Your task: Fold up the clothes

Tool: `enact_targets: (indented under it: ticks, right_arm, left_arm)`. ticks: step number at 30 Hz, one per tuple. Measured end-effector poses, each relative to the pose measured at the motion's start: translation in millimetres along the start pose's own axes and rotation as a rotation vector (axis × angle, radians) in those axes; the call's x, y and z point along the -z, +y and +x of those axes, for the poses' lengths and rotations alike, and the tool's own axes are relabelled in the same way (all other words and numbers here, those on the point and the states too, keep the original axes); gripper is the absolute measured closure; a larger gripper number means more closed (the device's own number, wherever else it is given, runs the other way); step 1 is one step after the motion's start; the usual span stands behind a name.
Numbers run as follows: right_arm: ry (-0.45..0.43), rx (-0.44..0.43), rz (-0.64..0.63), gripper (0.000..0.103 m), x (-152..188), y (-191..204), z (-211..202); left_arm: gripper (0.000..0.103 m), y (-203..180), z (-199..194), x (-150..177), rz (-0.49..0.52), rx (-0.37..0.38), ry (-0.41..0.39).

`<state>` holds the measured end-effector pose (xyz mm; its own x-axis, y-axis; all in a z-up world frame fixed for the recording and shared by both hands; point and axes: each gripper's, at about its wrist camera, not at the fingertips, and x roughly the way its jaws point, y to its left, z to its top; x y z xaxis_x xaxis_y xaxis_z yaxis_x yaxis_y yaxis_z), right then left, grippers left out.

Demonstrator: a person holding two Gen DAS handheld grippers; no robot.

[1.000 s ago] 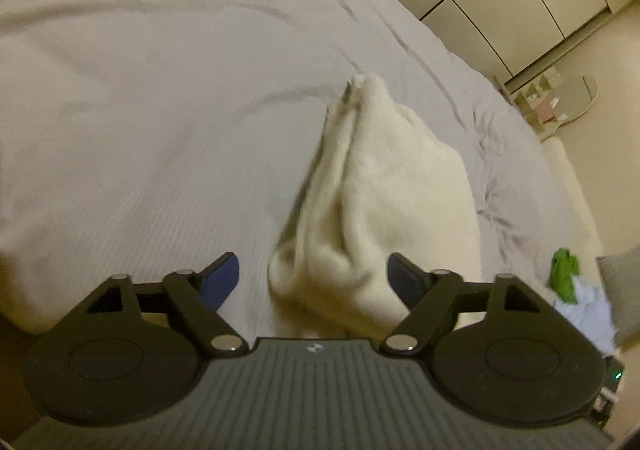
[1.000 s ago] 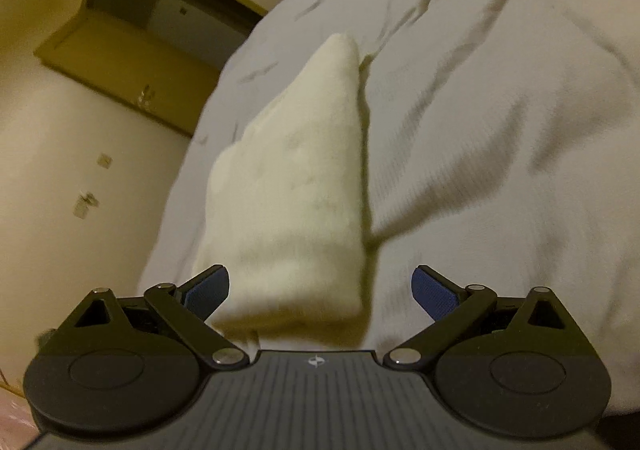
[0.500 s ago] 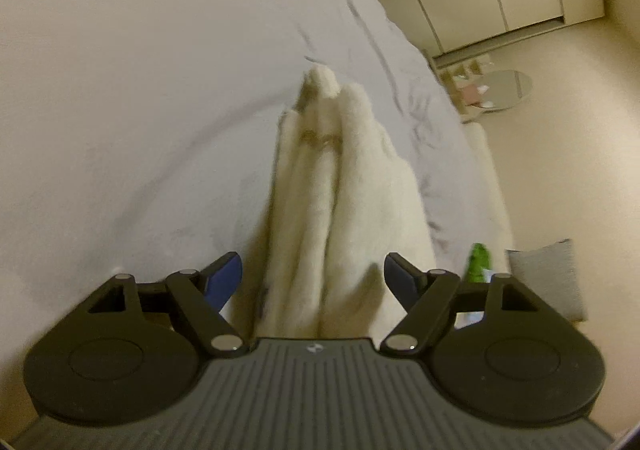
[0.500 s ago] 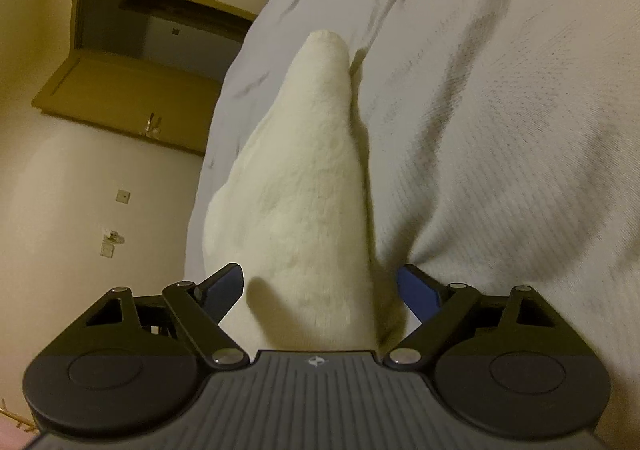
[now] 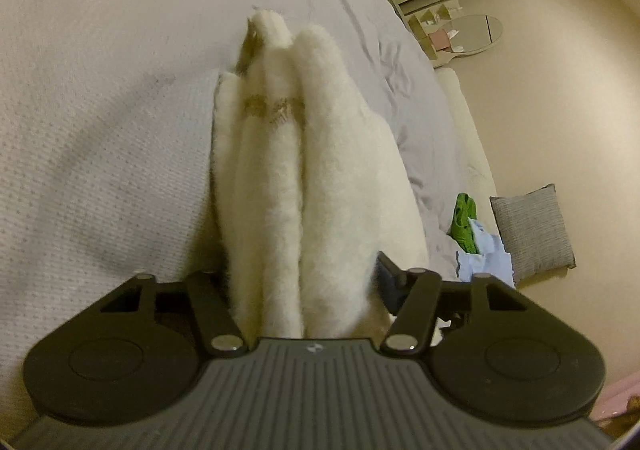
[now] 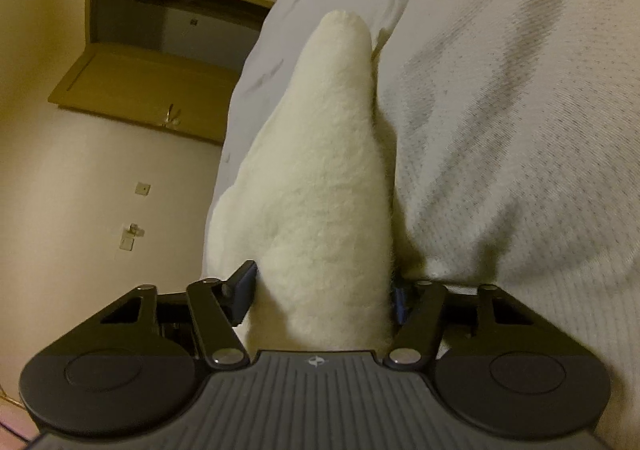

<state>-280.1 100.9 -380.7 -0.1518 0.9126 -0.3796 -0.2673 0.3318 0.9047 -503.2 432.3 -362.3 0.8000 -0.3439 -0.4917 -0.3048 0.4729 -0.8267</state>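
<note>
Item: cream-white fluffy fleece garment, folded into a thick bundle (image 5: 304, 186), lying on a pale grey textured bed cover (image 5: 100, 130). Left wrist view: the left gripper (image 5: 302, 282) is straddling the near end of the bundle, dark pads pressing into the pile on both sides, so it is clamped on the fleece at a medium gap, not wide. Several rolled layers are showing as parallel ridges w/ a tan patterned band (image 5: 274, 108) crossing them partway up; the far tip is resting on the cover. Handling, est.: soft, light, bulky, compressible; pile looks grippy rather than slick; no stiffness, so any unsupported end is likely sagging or the layers splaying. Best hold, est.: across all layers at each end, deep enough to trap the inner folds. Only this view is showing the layer edges, the band, a small green and pale-blue heap of clothes (image 5: 476, 234) at the bed edge, a grey square cushion (image 5: 532, 230) on the floor and an oval mirror tray (image 5: 468, 36). Right wrist view: the right gripper (image 6: 322, 290) is likewise closed onto the garment's (image 6: 320, 190) opposite end, fleece filling the gap. Only this view is showing the smooth outer folded face, no seams, plus a dark wooden wall recess (image 6: 160, 34) beside the bed.
</note>
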Motion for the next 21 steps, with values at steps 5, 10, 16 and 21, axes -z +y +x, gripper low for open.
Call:
enact_targets:
  ticks: [5, 10, 16, 21]
  right_arm:
    - [0.028, 0.020, -0.012, 0.051, -8.9, 23.5, -5.4]
    - [0.040, 0.021, -0.020, 0.054, -23.1, 71.2, -11.9]
    - [0.085, 0.006, -0.039, 0.054, -38.1, 146.1, 22.4]
    - [0.117, -0.023, -0.050, 0.054, -39.3, 209.5, 81.0]
  left_arm:
    - [0.056, -27.0, -8.8, -5.9, 0.018, -0.076, 0.020]
    - [0.058, -56.4, -34.4, -21.2, -0.030, -0.126, 0.031]
    - [0.058, -78.8, -107.5, -50.3, -0.043, -0.156, -0.002]
    - [0.058, -66.9, -185.0, -88.6, -0.054, -0.192, -0.038]
